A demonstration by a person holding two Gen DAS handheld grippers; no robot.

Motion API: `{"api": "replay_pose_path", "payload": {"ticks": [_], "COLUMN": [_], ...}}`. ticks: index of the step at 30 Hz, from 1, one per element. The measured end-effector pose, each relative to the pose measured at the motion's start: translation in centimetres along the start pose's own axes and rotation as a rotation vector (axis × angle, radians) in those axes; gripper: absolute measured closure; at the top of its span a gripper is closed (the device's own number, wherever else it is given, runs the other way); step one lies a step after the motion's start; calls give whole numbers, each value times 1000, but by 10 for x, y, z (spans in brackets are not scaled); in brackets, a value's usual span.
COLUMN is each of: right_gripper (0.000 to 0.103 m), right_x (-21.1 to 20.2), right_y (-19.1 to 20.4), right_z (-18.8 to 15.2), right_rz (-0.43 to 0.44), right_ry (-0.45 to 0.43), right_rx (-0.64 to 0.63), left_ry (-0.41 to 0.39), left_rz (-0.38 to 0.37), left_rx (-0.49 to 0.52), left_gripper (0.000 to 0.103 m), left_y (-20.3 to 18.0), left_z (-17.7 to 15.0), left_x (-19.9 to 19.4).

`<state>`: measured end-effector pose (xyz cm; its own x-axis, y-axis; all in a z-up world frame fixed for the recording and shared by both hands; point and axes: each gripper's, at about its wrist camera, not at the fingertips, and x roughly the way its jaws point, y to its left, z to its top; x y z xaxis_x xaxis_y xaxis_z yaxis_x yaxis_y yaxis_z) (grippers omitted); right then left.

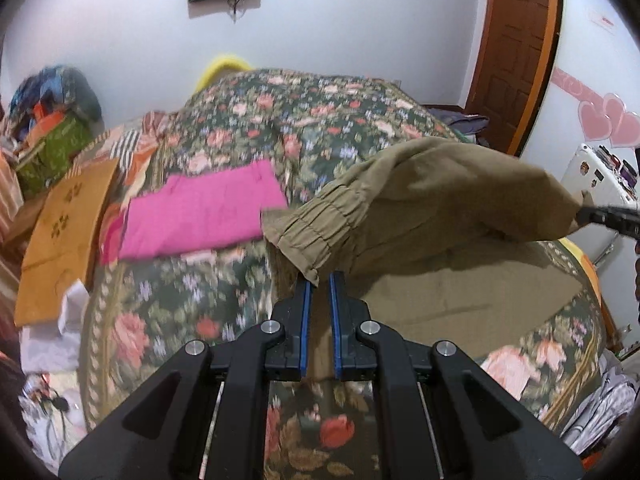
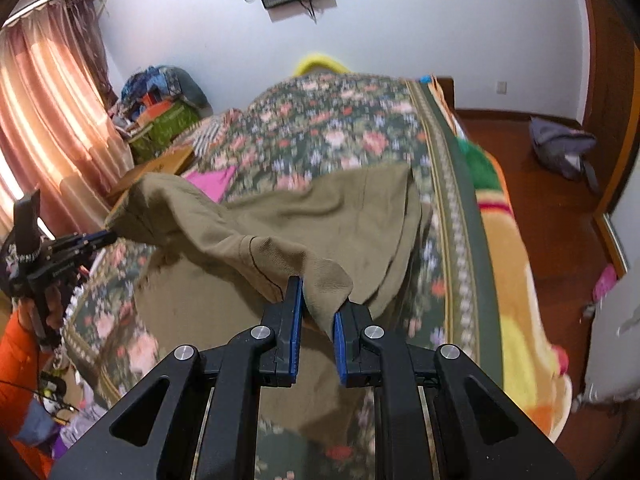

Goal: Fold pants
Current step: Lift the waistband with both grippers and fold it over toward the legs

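Observation:
Olive-brown pants (image 1: pixel 432 200) hang stretched between my two grippers above a floral bedspread (image 1: pixel 240 128), and their lower half lies flat on the bed. My left gripper (image 1: pixel 320 280) is shut on the gathered elastic edge (image 1: pixel 316 232). The right gripper (image 1: pixel 608 216) pinches the far corner at that view's right edge. In the right wrist view my right gripper (image 2: pixel 318 300) is shut on a corner of the pants (image 2: pixel 280 216). There the left gripper (image 2: pixel 92 238) holds the other end at the left, with a hand in an orange sleeve (image 2: pixel 16 360) behind it.
A folded pink cloth (image 1: pixel 200 208) lies on the bed beyond the pants, next to a brown paper bag (image 1: pixel 64 232). Boxes and clothes are piled at the far left (image 1: pixel 52 120). Curtains (image 2: pixel 52 120) hang on the left. A grey bag (image 2: pixel 560 144) sits on the wooden floor to the right.

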<state>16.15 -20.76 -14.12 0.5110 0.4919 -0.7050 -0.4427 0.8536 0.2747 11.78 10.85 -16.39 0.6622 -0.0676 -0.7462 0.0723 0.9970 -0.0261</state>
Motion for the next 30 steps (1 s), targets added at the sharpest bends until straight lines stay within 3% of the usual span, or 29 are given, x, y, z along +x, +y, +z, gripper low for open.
{"api": "replay_pose_path", "payload": {"ticks": [6,12,19,22,27,30], "right_gripper": [91,89,89,89,88,77], "right_x": [9,6,-13,-27,-40,-32], "right_y": [-1,-8,-19,-26,-19,-5], "right_z": [-32,-47,-60,-56,-35,-25], "right_rz": [-21,-38,-163,-204,-164,-137], "right_ry": [56,70,91,69,6,-12], "right_rx": [17,59,72,93,85,60], "left_ry": [66,122,59,13,-3,14], "left_rz": [-6,35,89,70,2,-12], "left_rx": [-67,-83,-87,-76,-41,2], "left_gripper": [95,95,95,95,90,82], "left_y": [11,17,26,18,-13,-37], "left_z": [-33,-49,-27,-8,16,17], "left_x": [12,16,-14,-22,-13,1]}}
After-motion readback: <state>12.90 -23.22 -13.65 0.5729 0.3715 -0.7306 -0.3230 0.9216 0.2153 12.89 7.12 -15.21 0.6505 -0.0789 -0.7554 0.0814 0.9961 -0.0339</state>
